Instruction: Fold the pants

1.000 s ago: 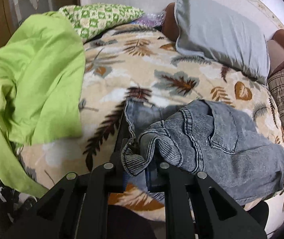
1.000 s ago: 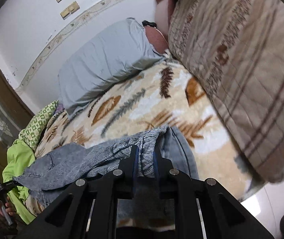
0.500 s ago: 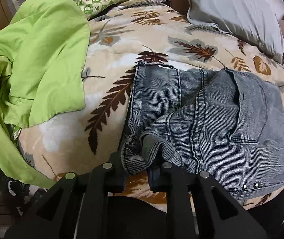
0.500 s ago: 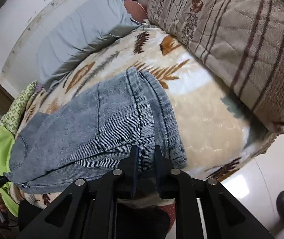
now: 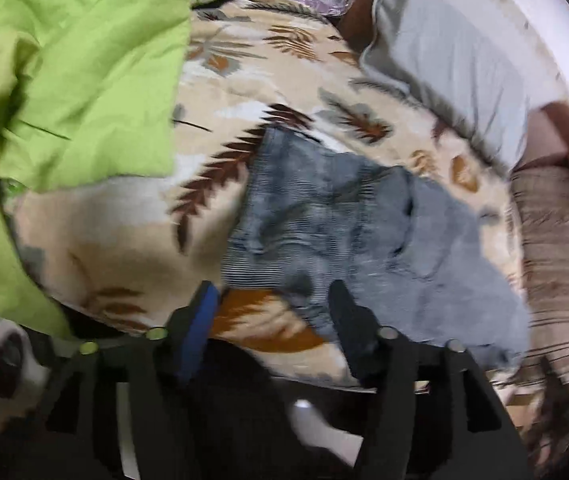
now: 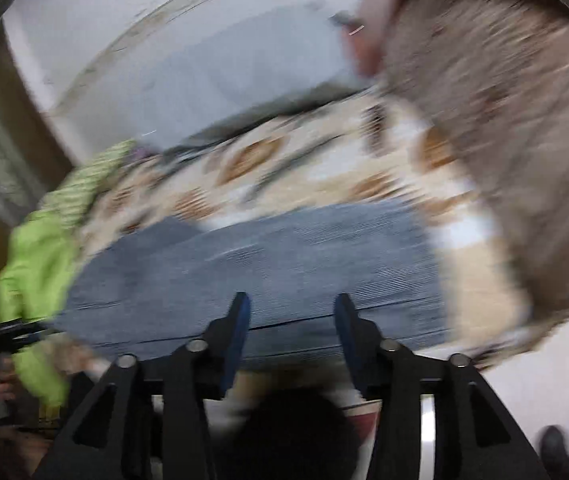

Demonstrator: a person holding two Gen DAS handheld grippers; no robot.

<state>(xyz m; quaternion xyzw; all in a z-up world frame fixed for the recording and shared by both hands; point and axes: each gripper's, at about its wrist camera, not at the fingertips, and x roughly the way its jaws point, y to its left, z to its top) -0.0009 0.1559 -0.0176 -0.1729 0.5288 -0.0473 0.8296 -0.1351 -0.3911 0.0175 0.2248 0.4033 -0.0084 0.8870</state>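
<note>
1. Bedspread with its leaf print filled most of both views; a lime green sheet was heaped at its left, a grey pillow lay at the far side by the wall, and a brown striped quilt ran along the right. You had a soft, uneven surface, so any fold laid there needed pressing flat or it would likely spring up.

2. Pants of grey-blue denim lay folded over on the near half of the bedspread, well apart from the green sheet and close to the quilt. Both views were blurred, so you could not tell how neatly the edges lined up.

3. Left gripper hovered over the near left corner of the pants, its jaws opening. The corner of the denim showed between the fingers, but neither pad pressed on it.

4. Right gripper stood at the near edge of the pants, its jaws opening too, with the fold's edge in the gap and no pad on the cloth.

5. You did well to let go at both ends together. My advice was to draw both claws straight back toward the near side, clear of the hem, so no finger dragged the top layer off the lower one.
</note>
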